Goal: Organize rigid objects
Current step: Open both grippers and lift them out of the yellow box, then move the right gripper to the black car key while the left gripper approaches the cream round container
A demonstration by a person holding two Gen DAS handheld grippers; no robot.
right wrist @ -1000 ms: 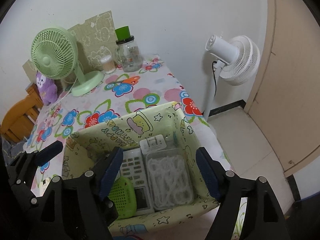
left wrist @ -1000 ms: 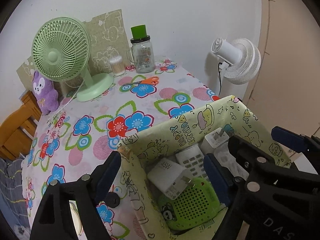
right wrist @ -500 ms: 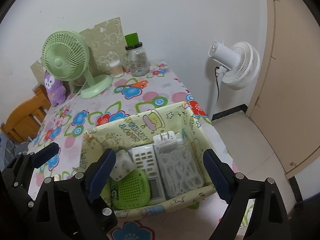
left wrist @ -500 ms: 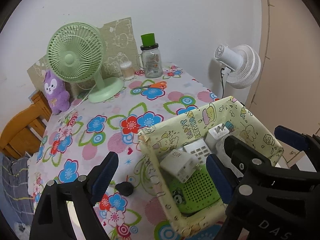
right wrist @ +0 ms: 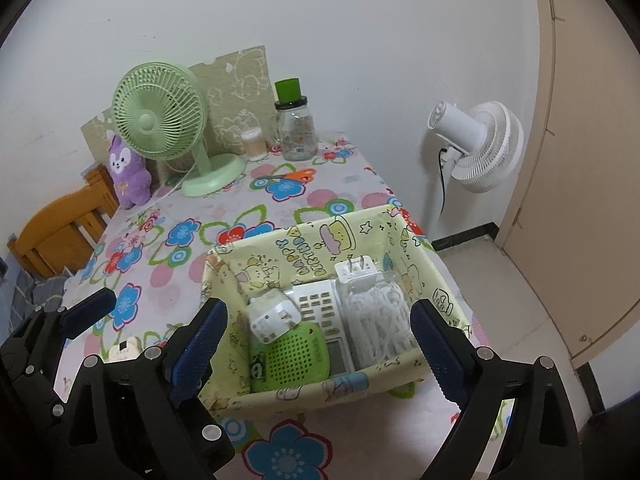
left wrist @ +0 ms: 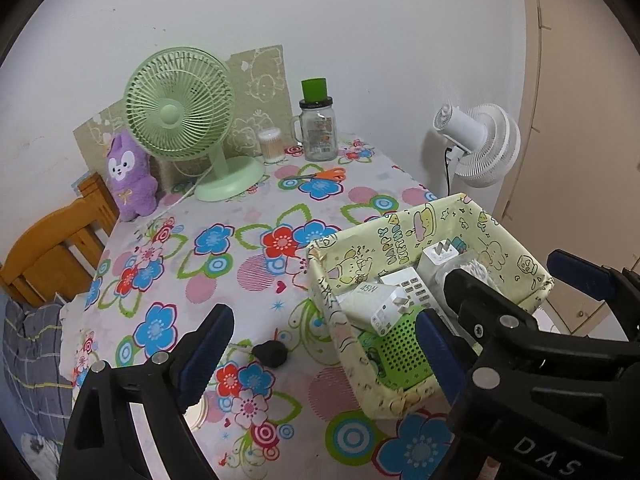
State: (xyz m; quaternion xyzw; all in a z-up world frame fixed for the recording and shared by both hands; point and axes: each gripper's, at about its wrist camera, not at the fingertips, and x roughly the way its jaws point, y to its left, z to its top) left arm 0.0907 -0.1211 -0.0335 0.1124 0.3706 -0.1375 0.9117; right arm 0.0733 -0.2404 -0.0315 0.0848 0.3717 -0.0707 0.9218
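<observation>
- Right wrist view: flowered tablecloth [right wrist: 248, 216] fills the scene, green desk fan [right wrist: 160, 124] far left, white standing fan [right wrist: 476, 148] off the right edge.
- Yellow cartoon fabric basket [right wrist: 304, 248] sits near right, both grippers clear of it.
- Inside: green speaker [right wrist: 292, 354] near left, white remote [right wrist: 324, 312] middle, bagged white cable [right wrist: 380, 320] right, 45W charger [left wrist: 378, 300] on the speaker.
- Right gripper [right wrist: 320, 344] jaws spreading, nothing pinched.
- Left gripper [left wrist: 320, 348] widening too, pinching nothing, small black knob [left wrist: 272, 354] lying between.
</observation>
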